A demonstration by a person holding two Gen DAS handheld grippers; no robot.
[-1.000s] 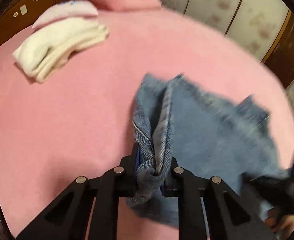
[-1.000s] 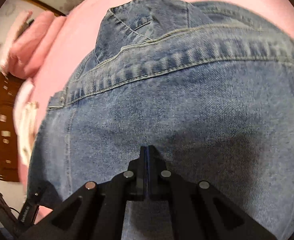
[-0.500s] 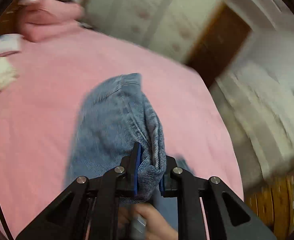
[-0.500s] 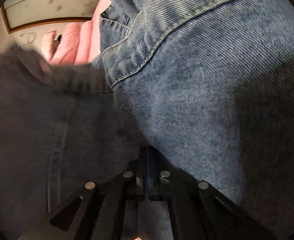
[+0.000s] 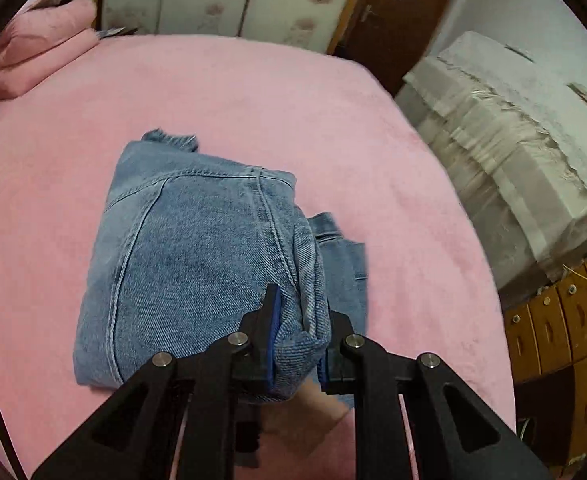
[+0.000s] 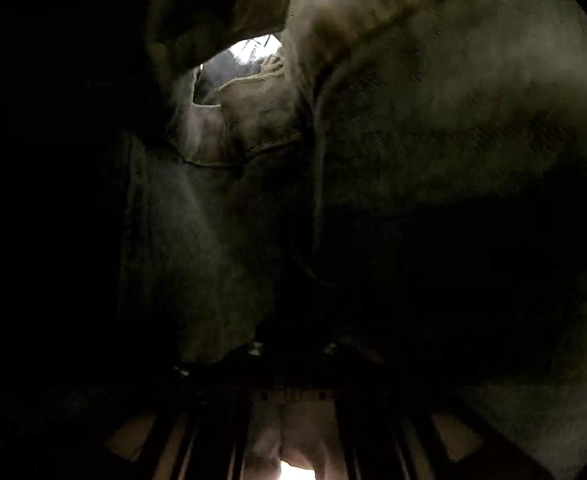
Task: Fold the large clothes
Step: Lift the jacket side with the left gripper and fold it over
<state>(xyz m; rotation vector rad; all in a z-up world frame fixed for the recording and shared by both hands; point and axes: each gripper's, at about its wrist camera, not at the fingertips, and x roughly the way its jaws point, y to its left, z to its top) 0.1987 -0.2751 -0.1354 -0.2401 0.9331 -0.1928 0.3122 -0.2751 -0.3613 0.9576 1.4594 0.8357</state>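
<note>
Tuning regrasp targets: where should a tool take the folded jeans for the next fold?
Grip the thick doubled edge of the jeans at the near right corner, where the left tool is clamped, coming from the near side. The layers bunch there, giving bulk; elsewhere they lie flat on the pink bed.

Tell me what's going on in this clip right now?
A person with a handheld gripper in each hand is folding a pair of blue jeans on a pink bed. The left gripper is clamped on a bunched edge of the denim, which lies over the rest in a folded bundle. The right wrist view is dark, covered by denim, so that gripper's state cannot be told. A folded pink blanket sits at the bed's far corner.
</note>
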